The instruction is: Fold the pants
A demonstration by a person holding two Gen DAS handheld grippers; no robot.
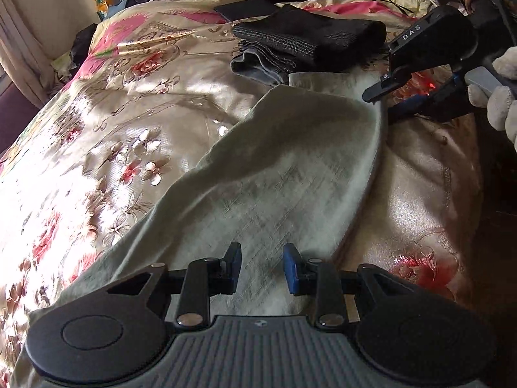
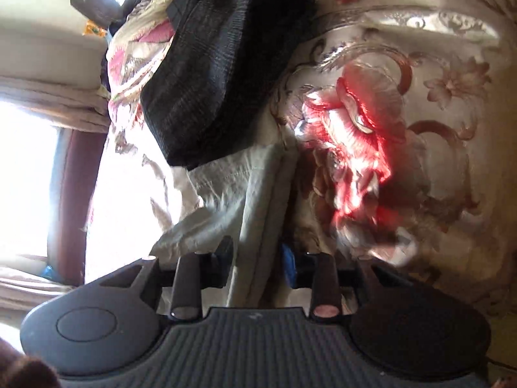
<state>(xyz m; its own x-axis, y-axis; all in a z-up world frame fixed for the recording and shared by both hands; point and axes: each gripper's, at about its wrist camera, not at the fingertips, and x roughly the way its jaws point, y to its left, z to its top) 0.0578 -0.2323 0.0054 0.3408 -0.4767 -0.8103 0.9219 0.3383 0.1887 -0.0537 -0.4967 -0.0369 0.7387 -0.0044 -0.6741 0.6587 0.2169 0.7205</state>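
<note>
Clearly the pale pants [image 1: 278, 168] are light, limp woven cloth with a slubby, linen-like weave, lying across the middle of the left wrist view on a slick floral satin bed cover [image 1: 106, 135]. They should slide easily there, so I would pinch at the thicker stitched hem or waistband. The left gripper [image 1: 262, 266] hovers above them, fingers parted and empty. The right gripper [image 2: 257, 263] has a fabric edge between its fingers, which look slack. Dark folded garments [image 1: 307, 43] sit upper centre.
</note>
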